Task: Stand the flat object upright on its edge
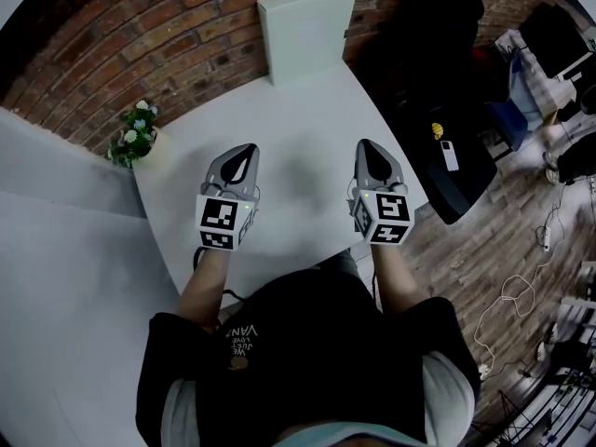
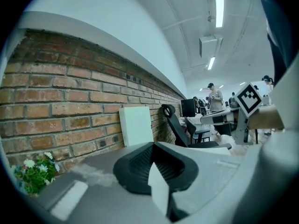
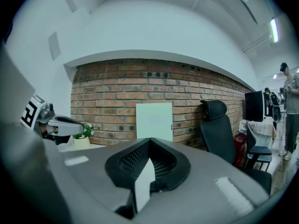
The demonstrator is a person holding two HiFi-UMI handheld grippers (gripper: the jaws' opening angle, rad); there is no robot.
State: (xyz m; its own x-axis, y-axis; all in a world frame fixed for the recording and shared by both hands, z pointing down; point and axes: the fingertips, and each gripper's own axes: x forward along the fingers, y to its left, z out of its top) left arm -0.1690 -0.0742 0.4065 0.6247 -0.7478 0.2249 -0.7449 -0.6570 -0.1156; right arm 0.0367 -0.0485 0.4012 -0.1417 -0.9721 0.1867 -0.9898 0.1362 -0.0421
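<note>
I find the table (image 1: 307, 128) running from the head view's centre to its top. The flat object (image 1: 307, 28) stands upright on its lower edge at upper centre, at the table's far end by the brick wall; I cannot tell whether it leans there. I judge the task done. The left claw (image 1: 244, 149) and right claw (image 1: 365, 143), mid-frame, are fully closed, empty, and well apart from it.

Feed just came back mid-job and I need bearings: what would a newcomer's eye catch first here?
The white flat panel stands upright against the brick wall at the far edge of the white table. Nearer, the left tongs and right tongs hover side by side over it, both shut and empty. A small flowering plant sits at the table's left corner.
</note>
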